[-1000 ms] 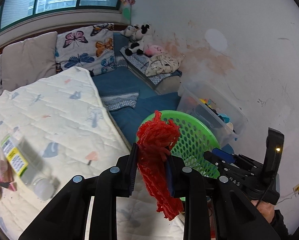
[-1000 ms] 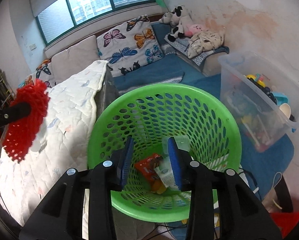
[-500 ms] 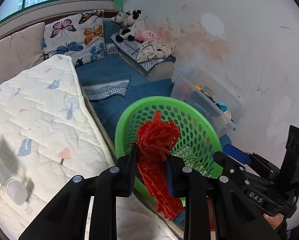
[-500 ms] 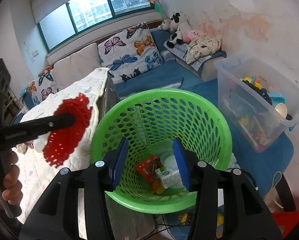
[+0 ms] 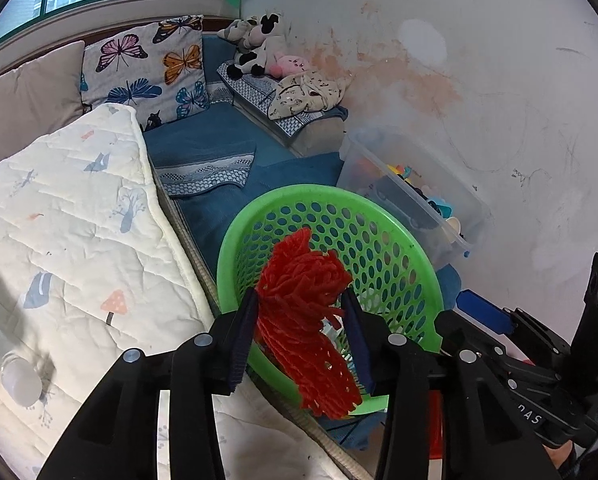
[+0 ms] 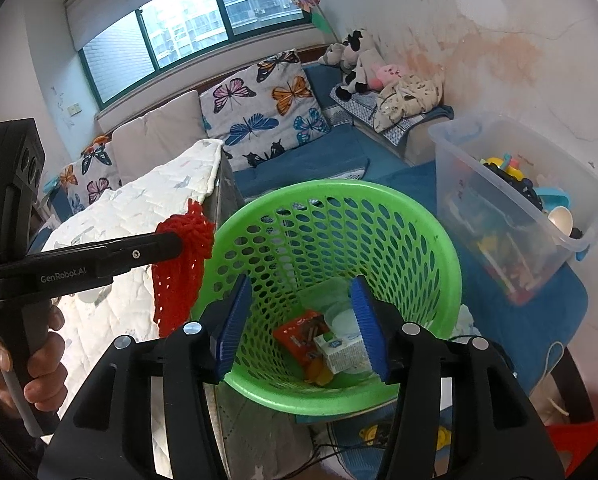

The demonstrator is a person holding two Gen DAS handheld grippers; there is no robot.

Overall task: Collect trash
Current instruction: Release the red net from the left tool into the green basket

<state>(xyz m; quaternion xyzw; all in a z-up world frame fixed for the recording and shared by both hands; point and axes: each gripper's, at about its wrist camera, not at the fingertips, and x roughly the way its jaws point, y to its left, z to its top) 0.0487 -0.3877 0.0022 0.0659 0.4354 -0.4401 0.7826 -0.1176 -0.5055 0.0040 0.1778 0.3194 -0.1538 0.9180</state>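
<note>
My left gripper [image 5: 301, 314] is opening, red net [image 5: 307, 320] between its pads, basket [image 5: 403, 240] at twelve o'clock; right gripper [image 6: 299, 320] opening, empty.

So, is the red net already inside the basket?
No, the red net hangs in the left gripper outside the basket's rim, over the quilt's edge.

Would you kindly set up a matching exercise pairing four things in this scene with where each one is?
Things:
1. red mesh net
2. small white carton
3. toys
4. plastic bottle

Places:
A. lying on the white quilt
B. at the bottom of the green basket
C. inside the clear storage bin
D. between the pads of the left gripper

Pairs: 1-D, 2-B, 3-C, 4-A
</note>
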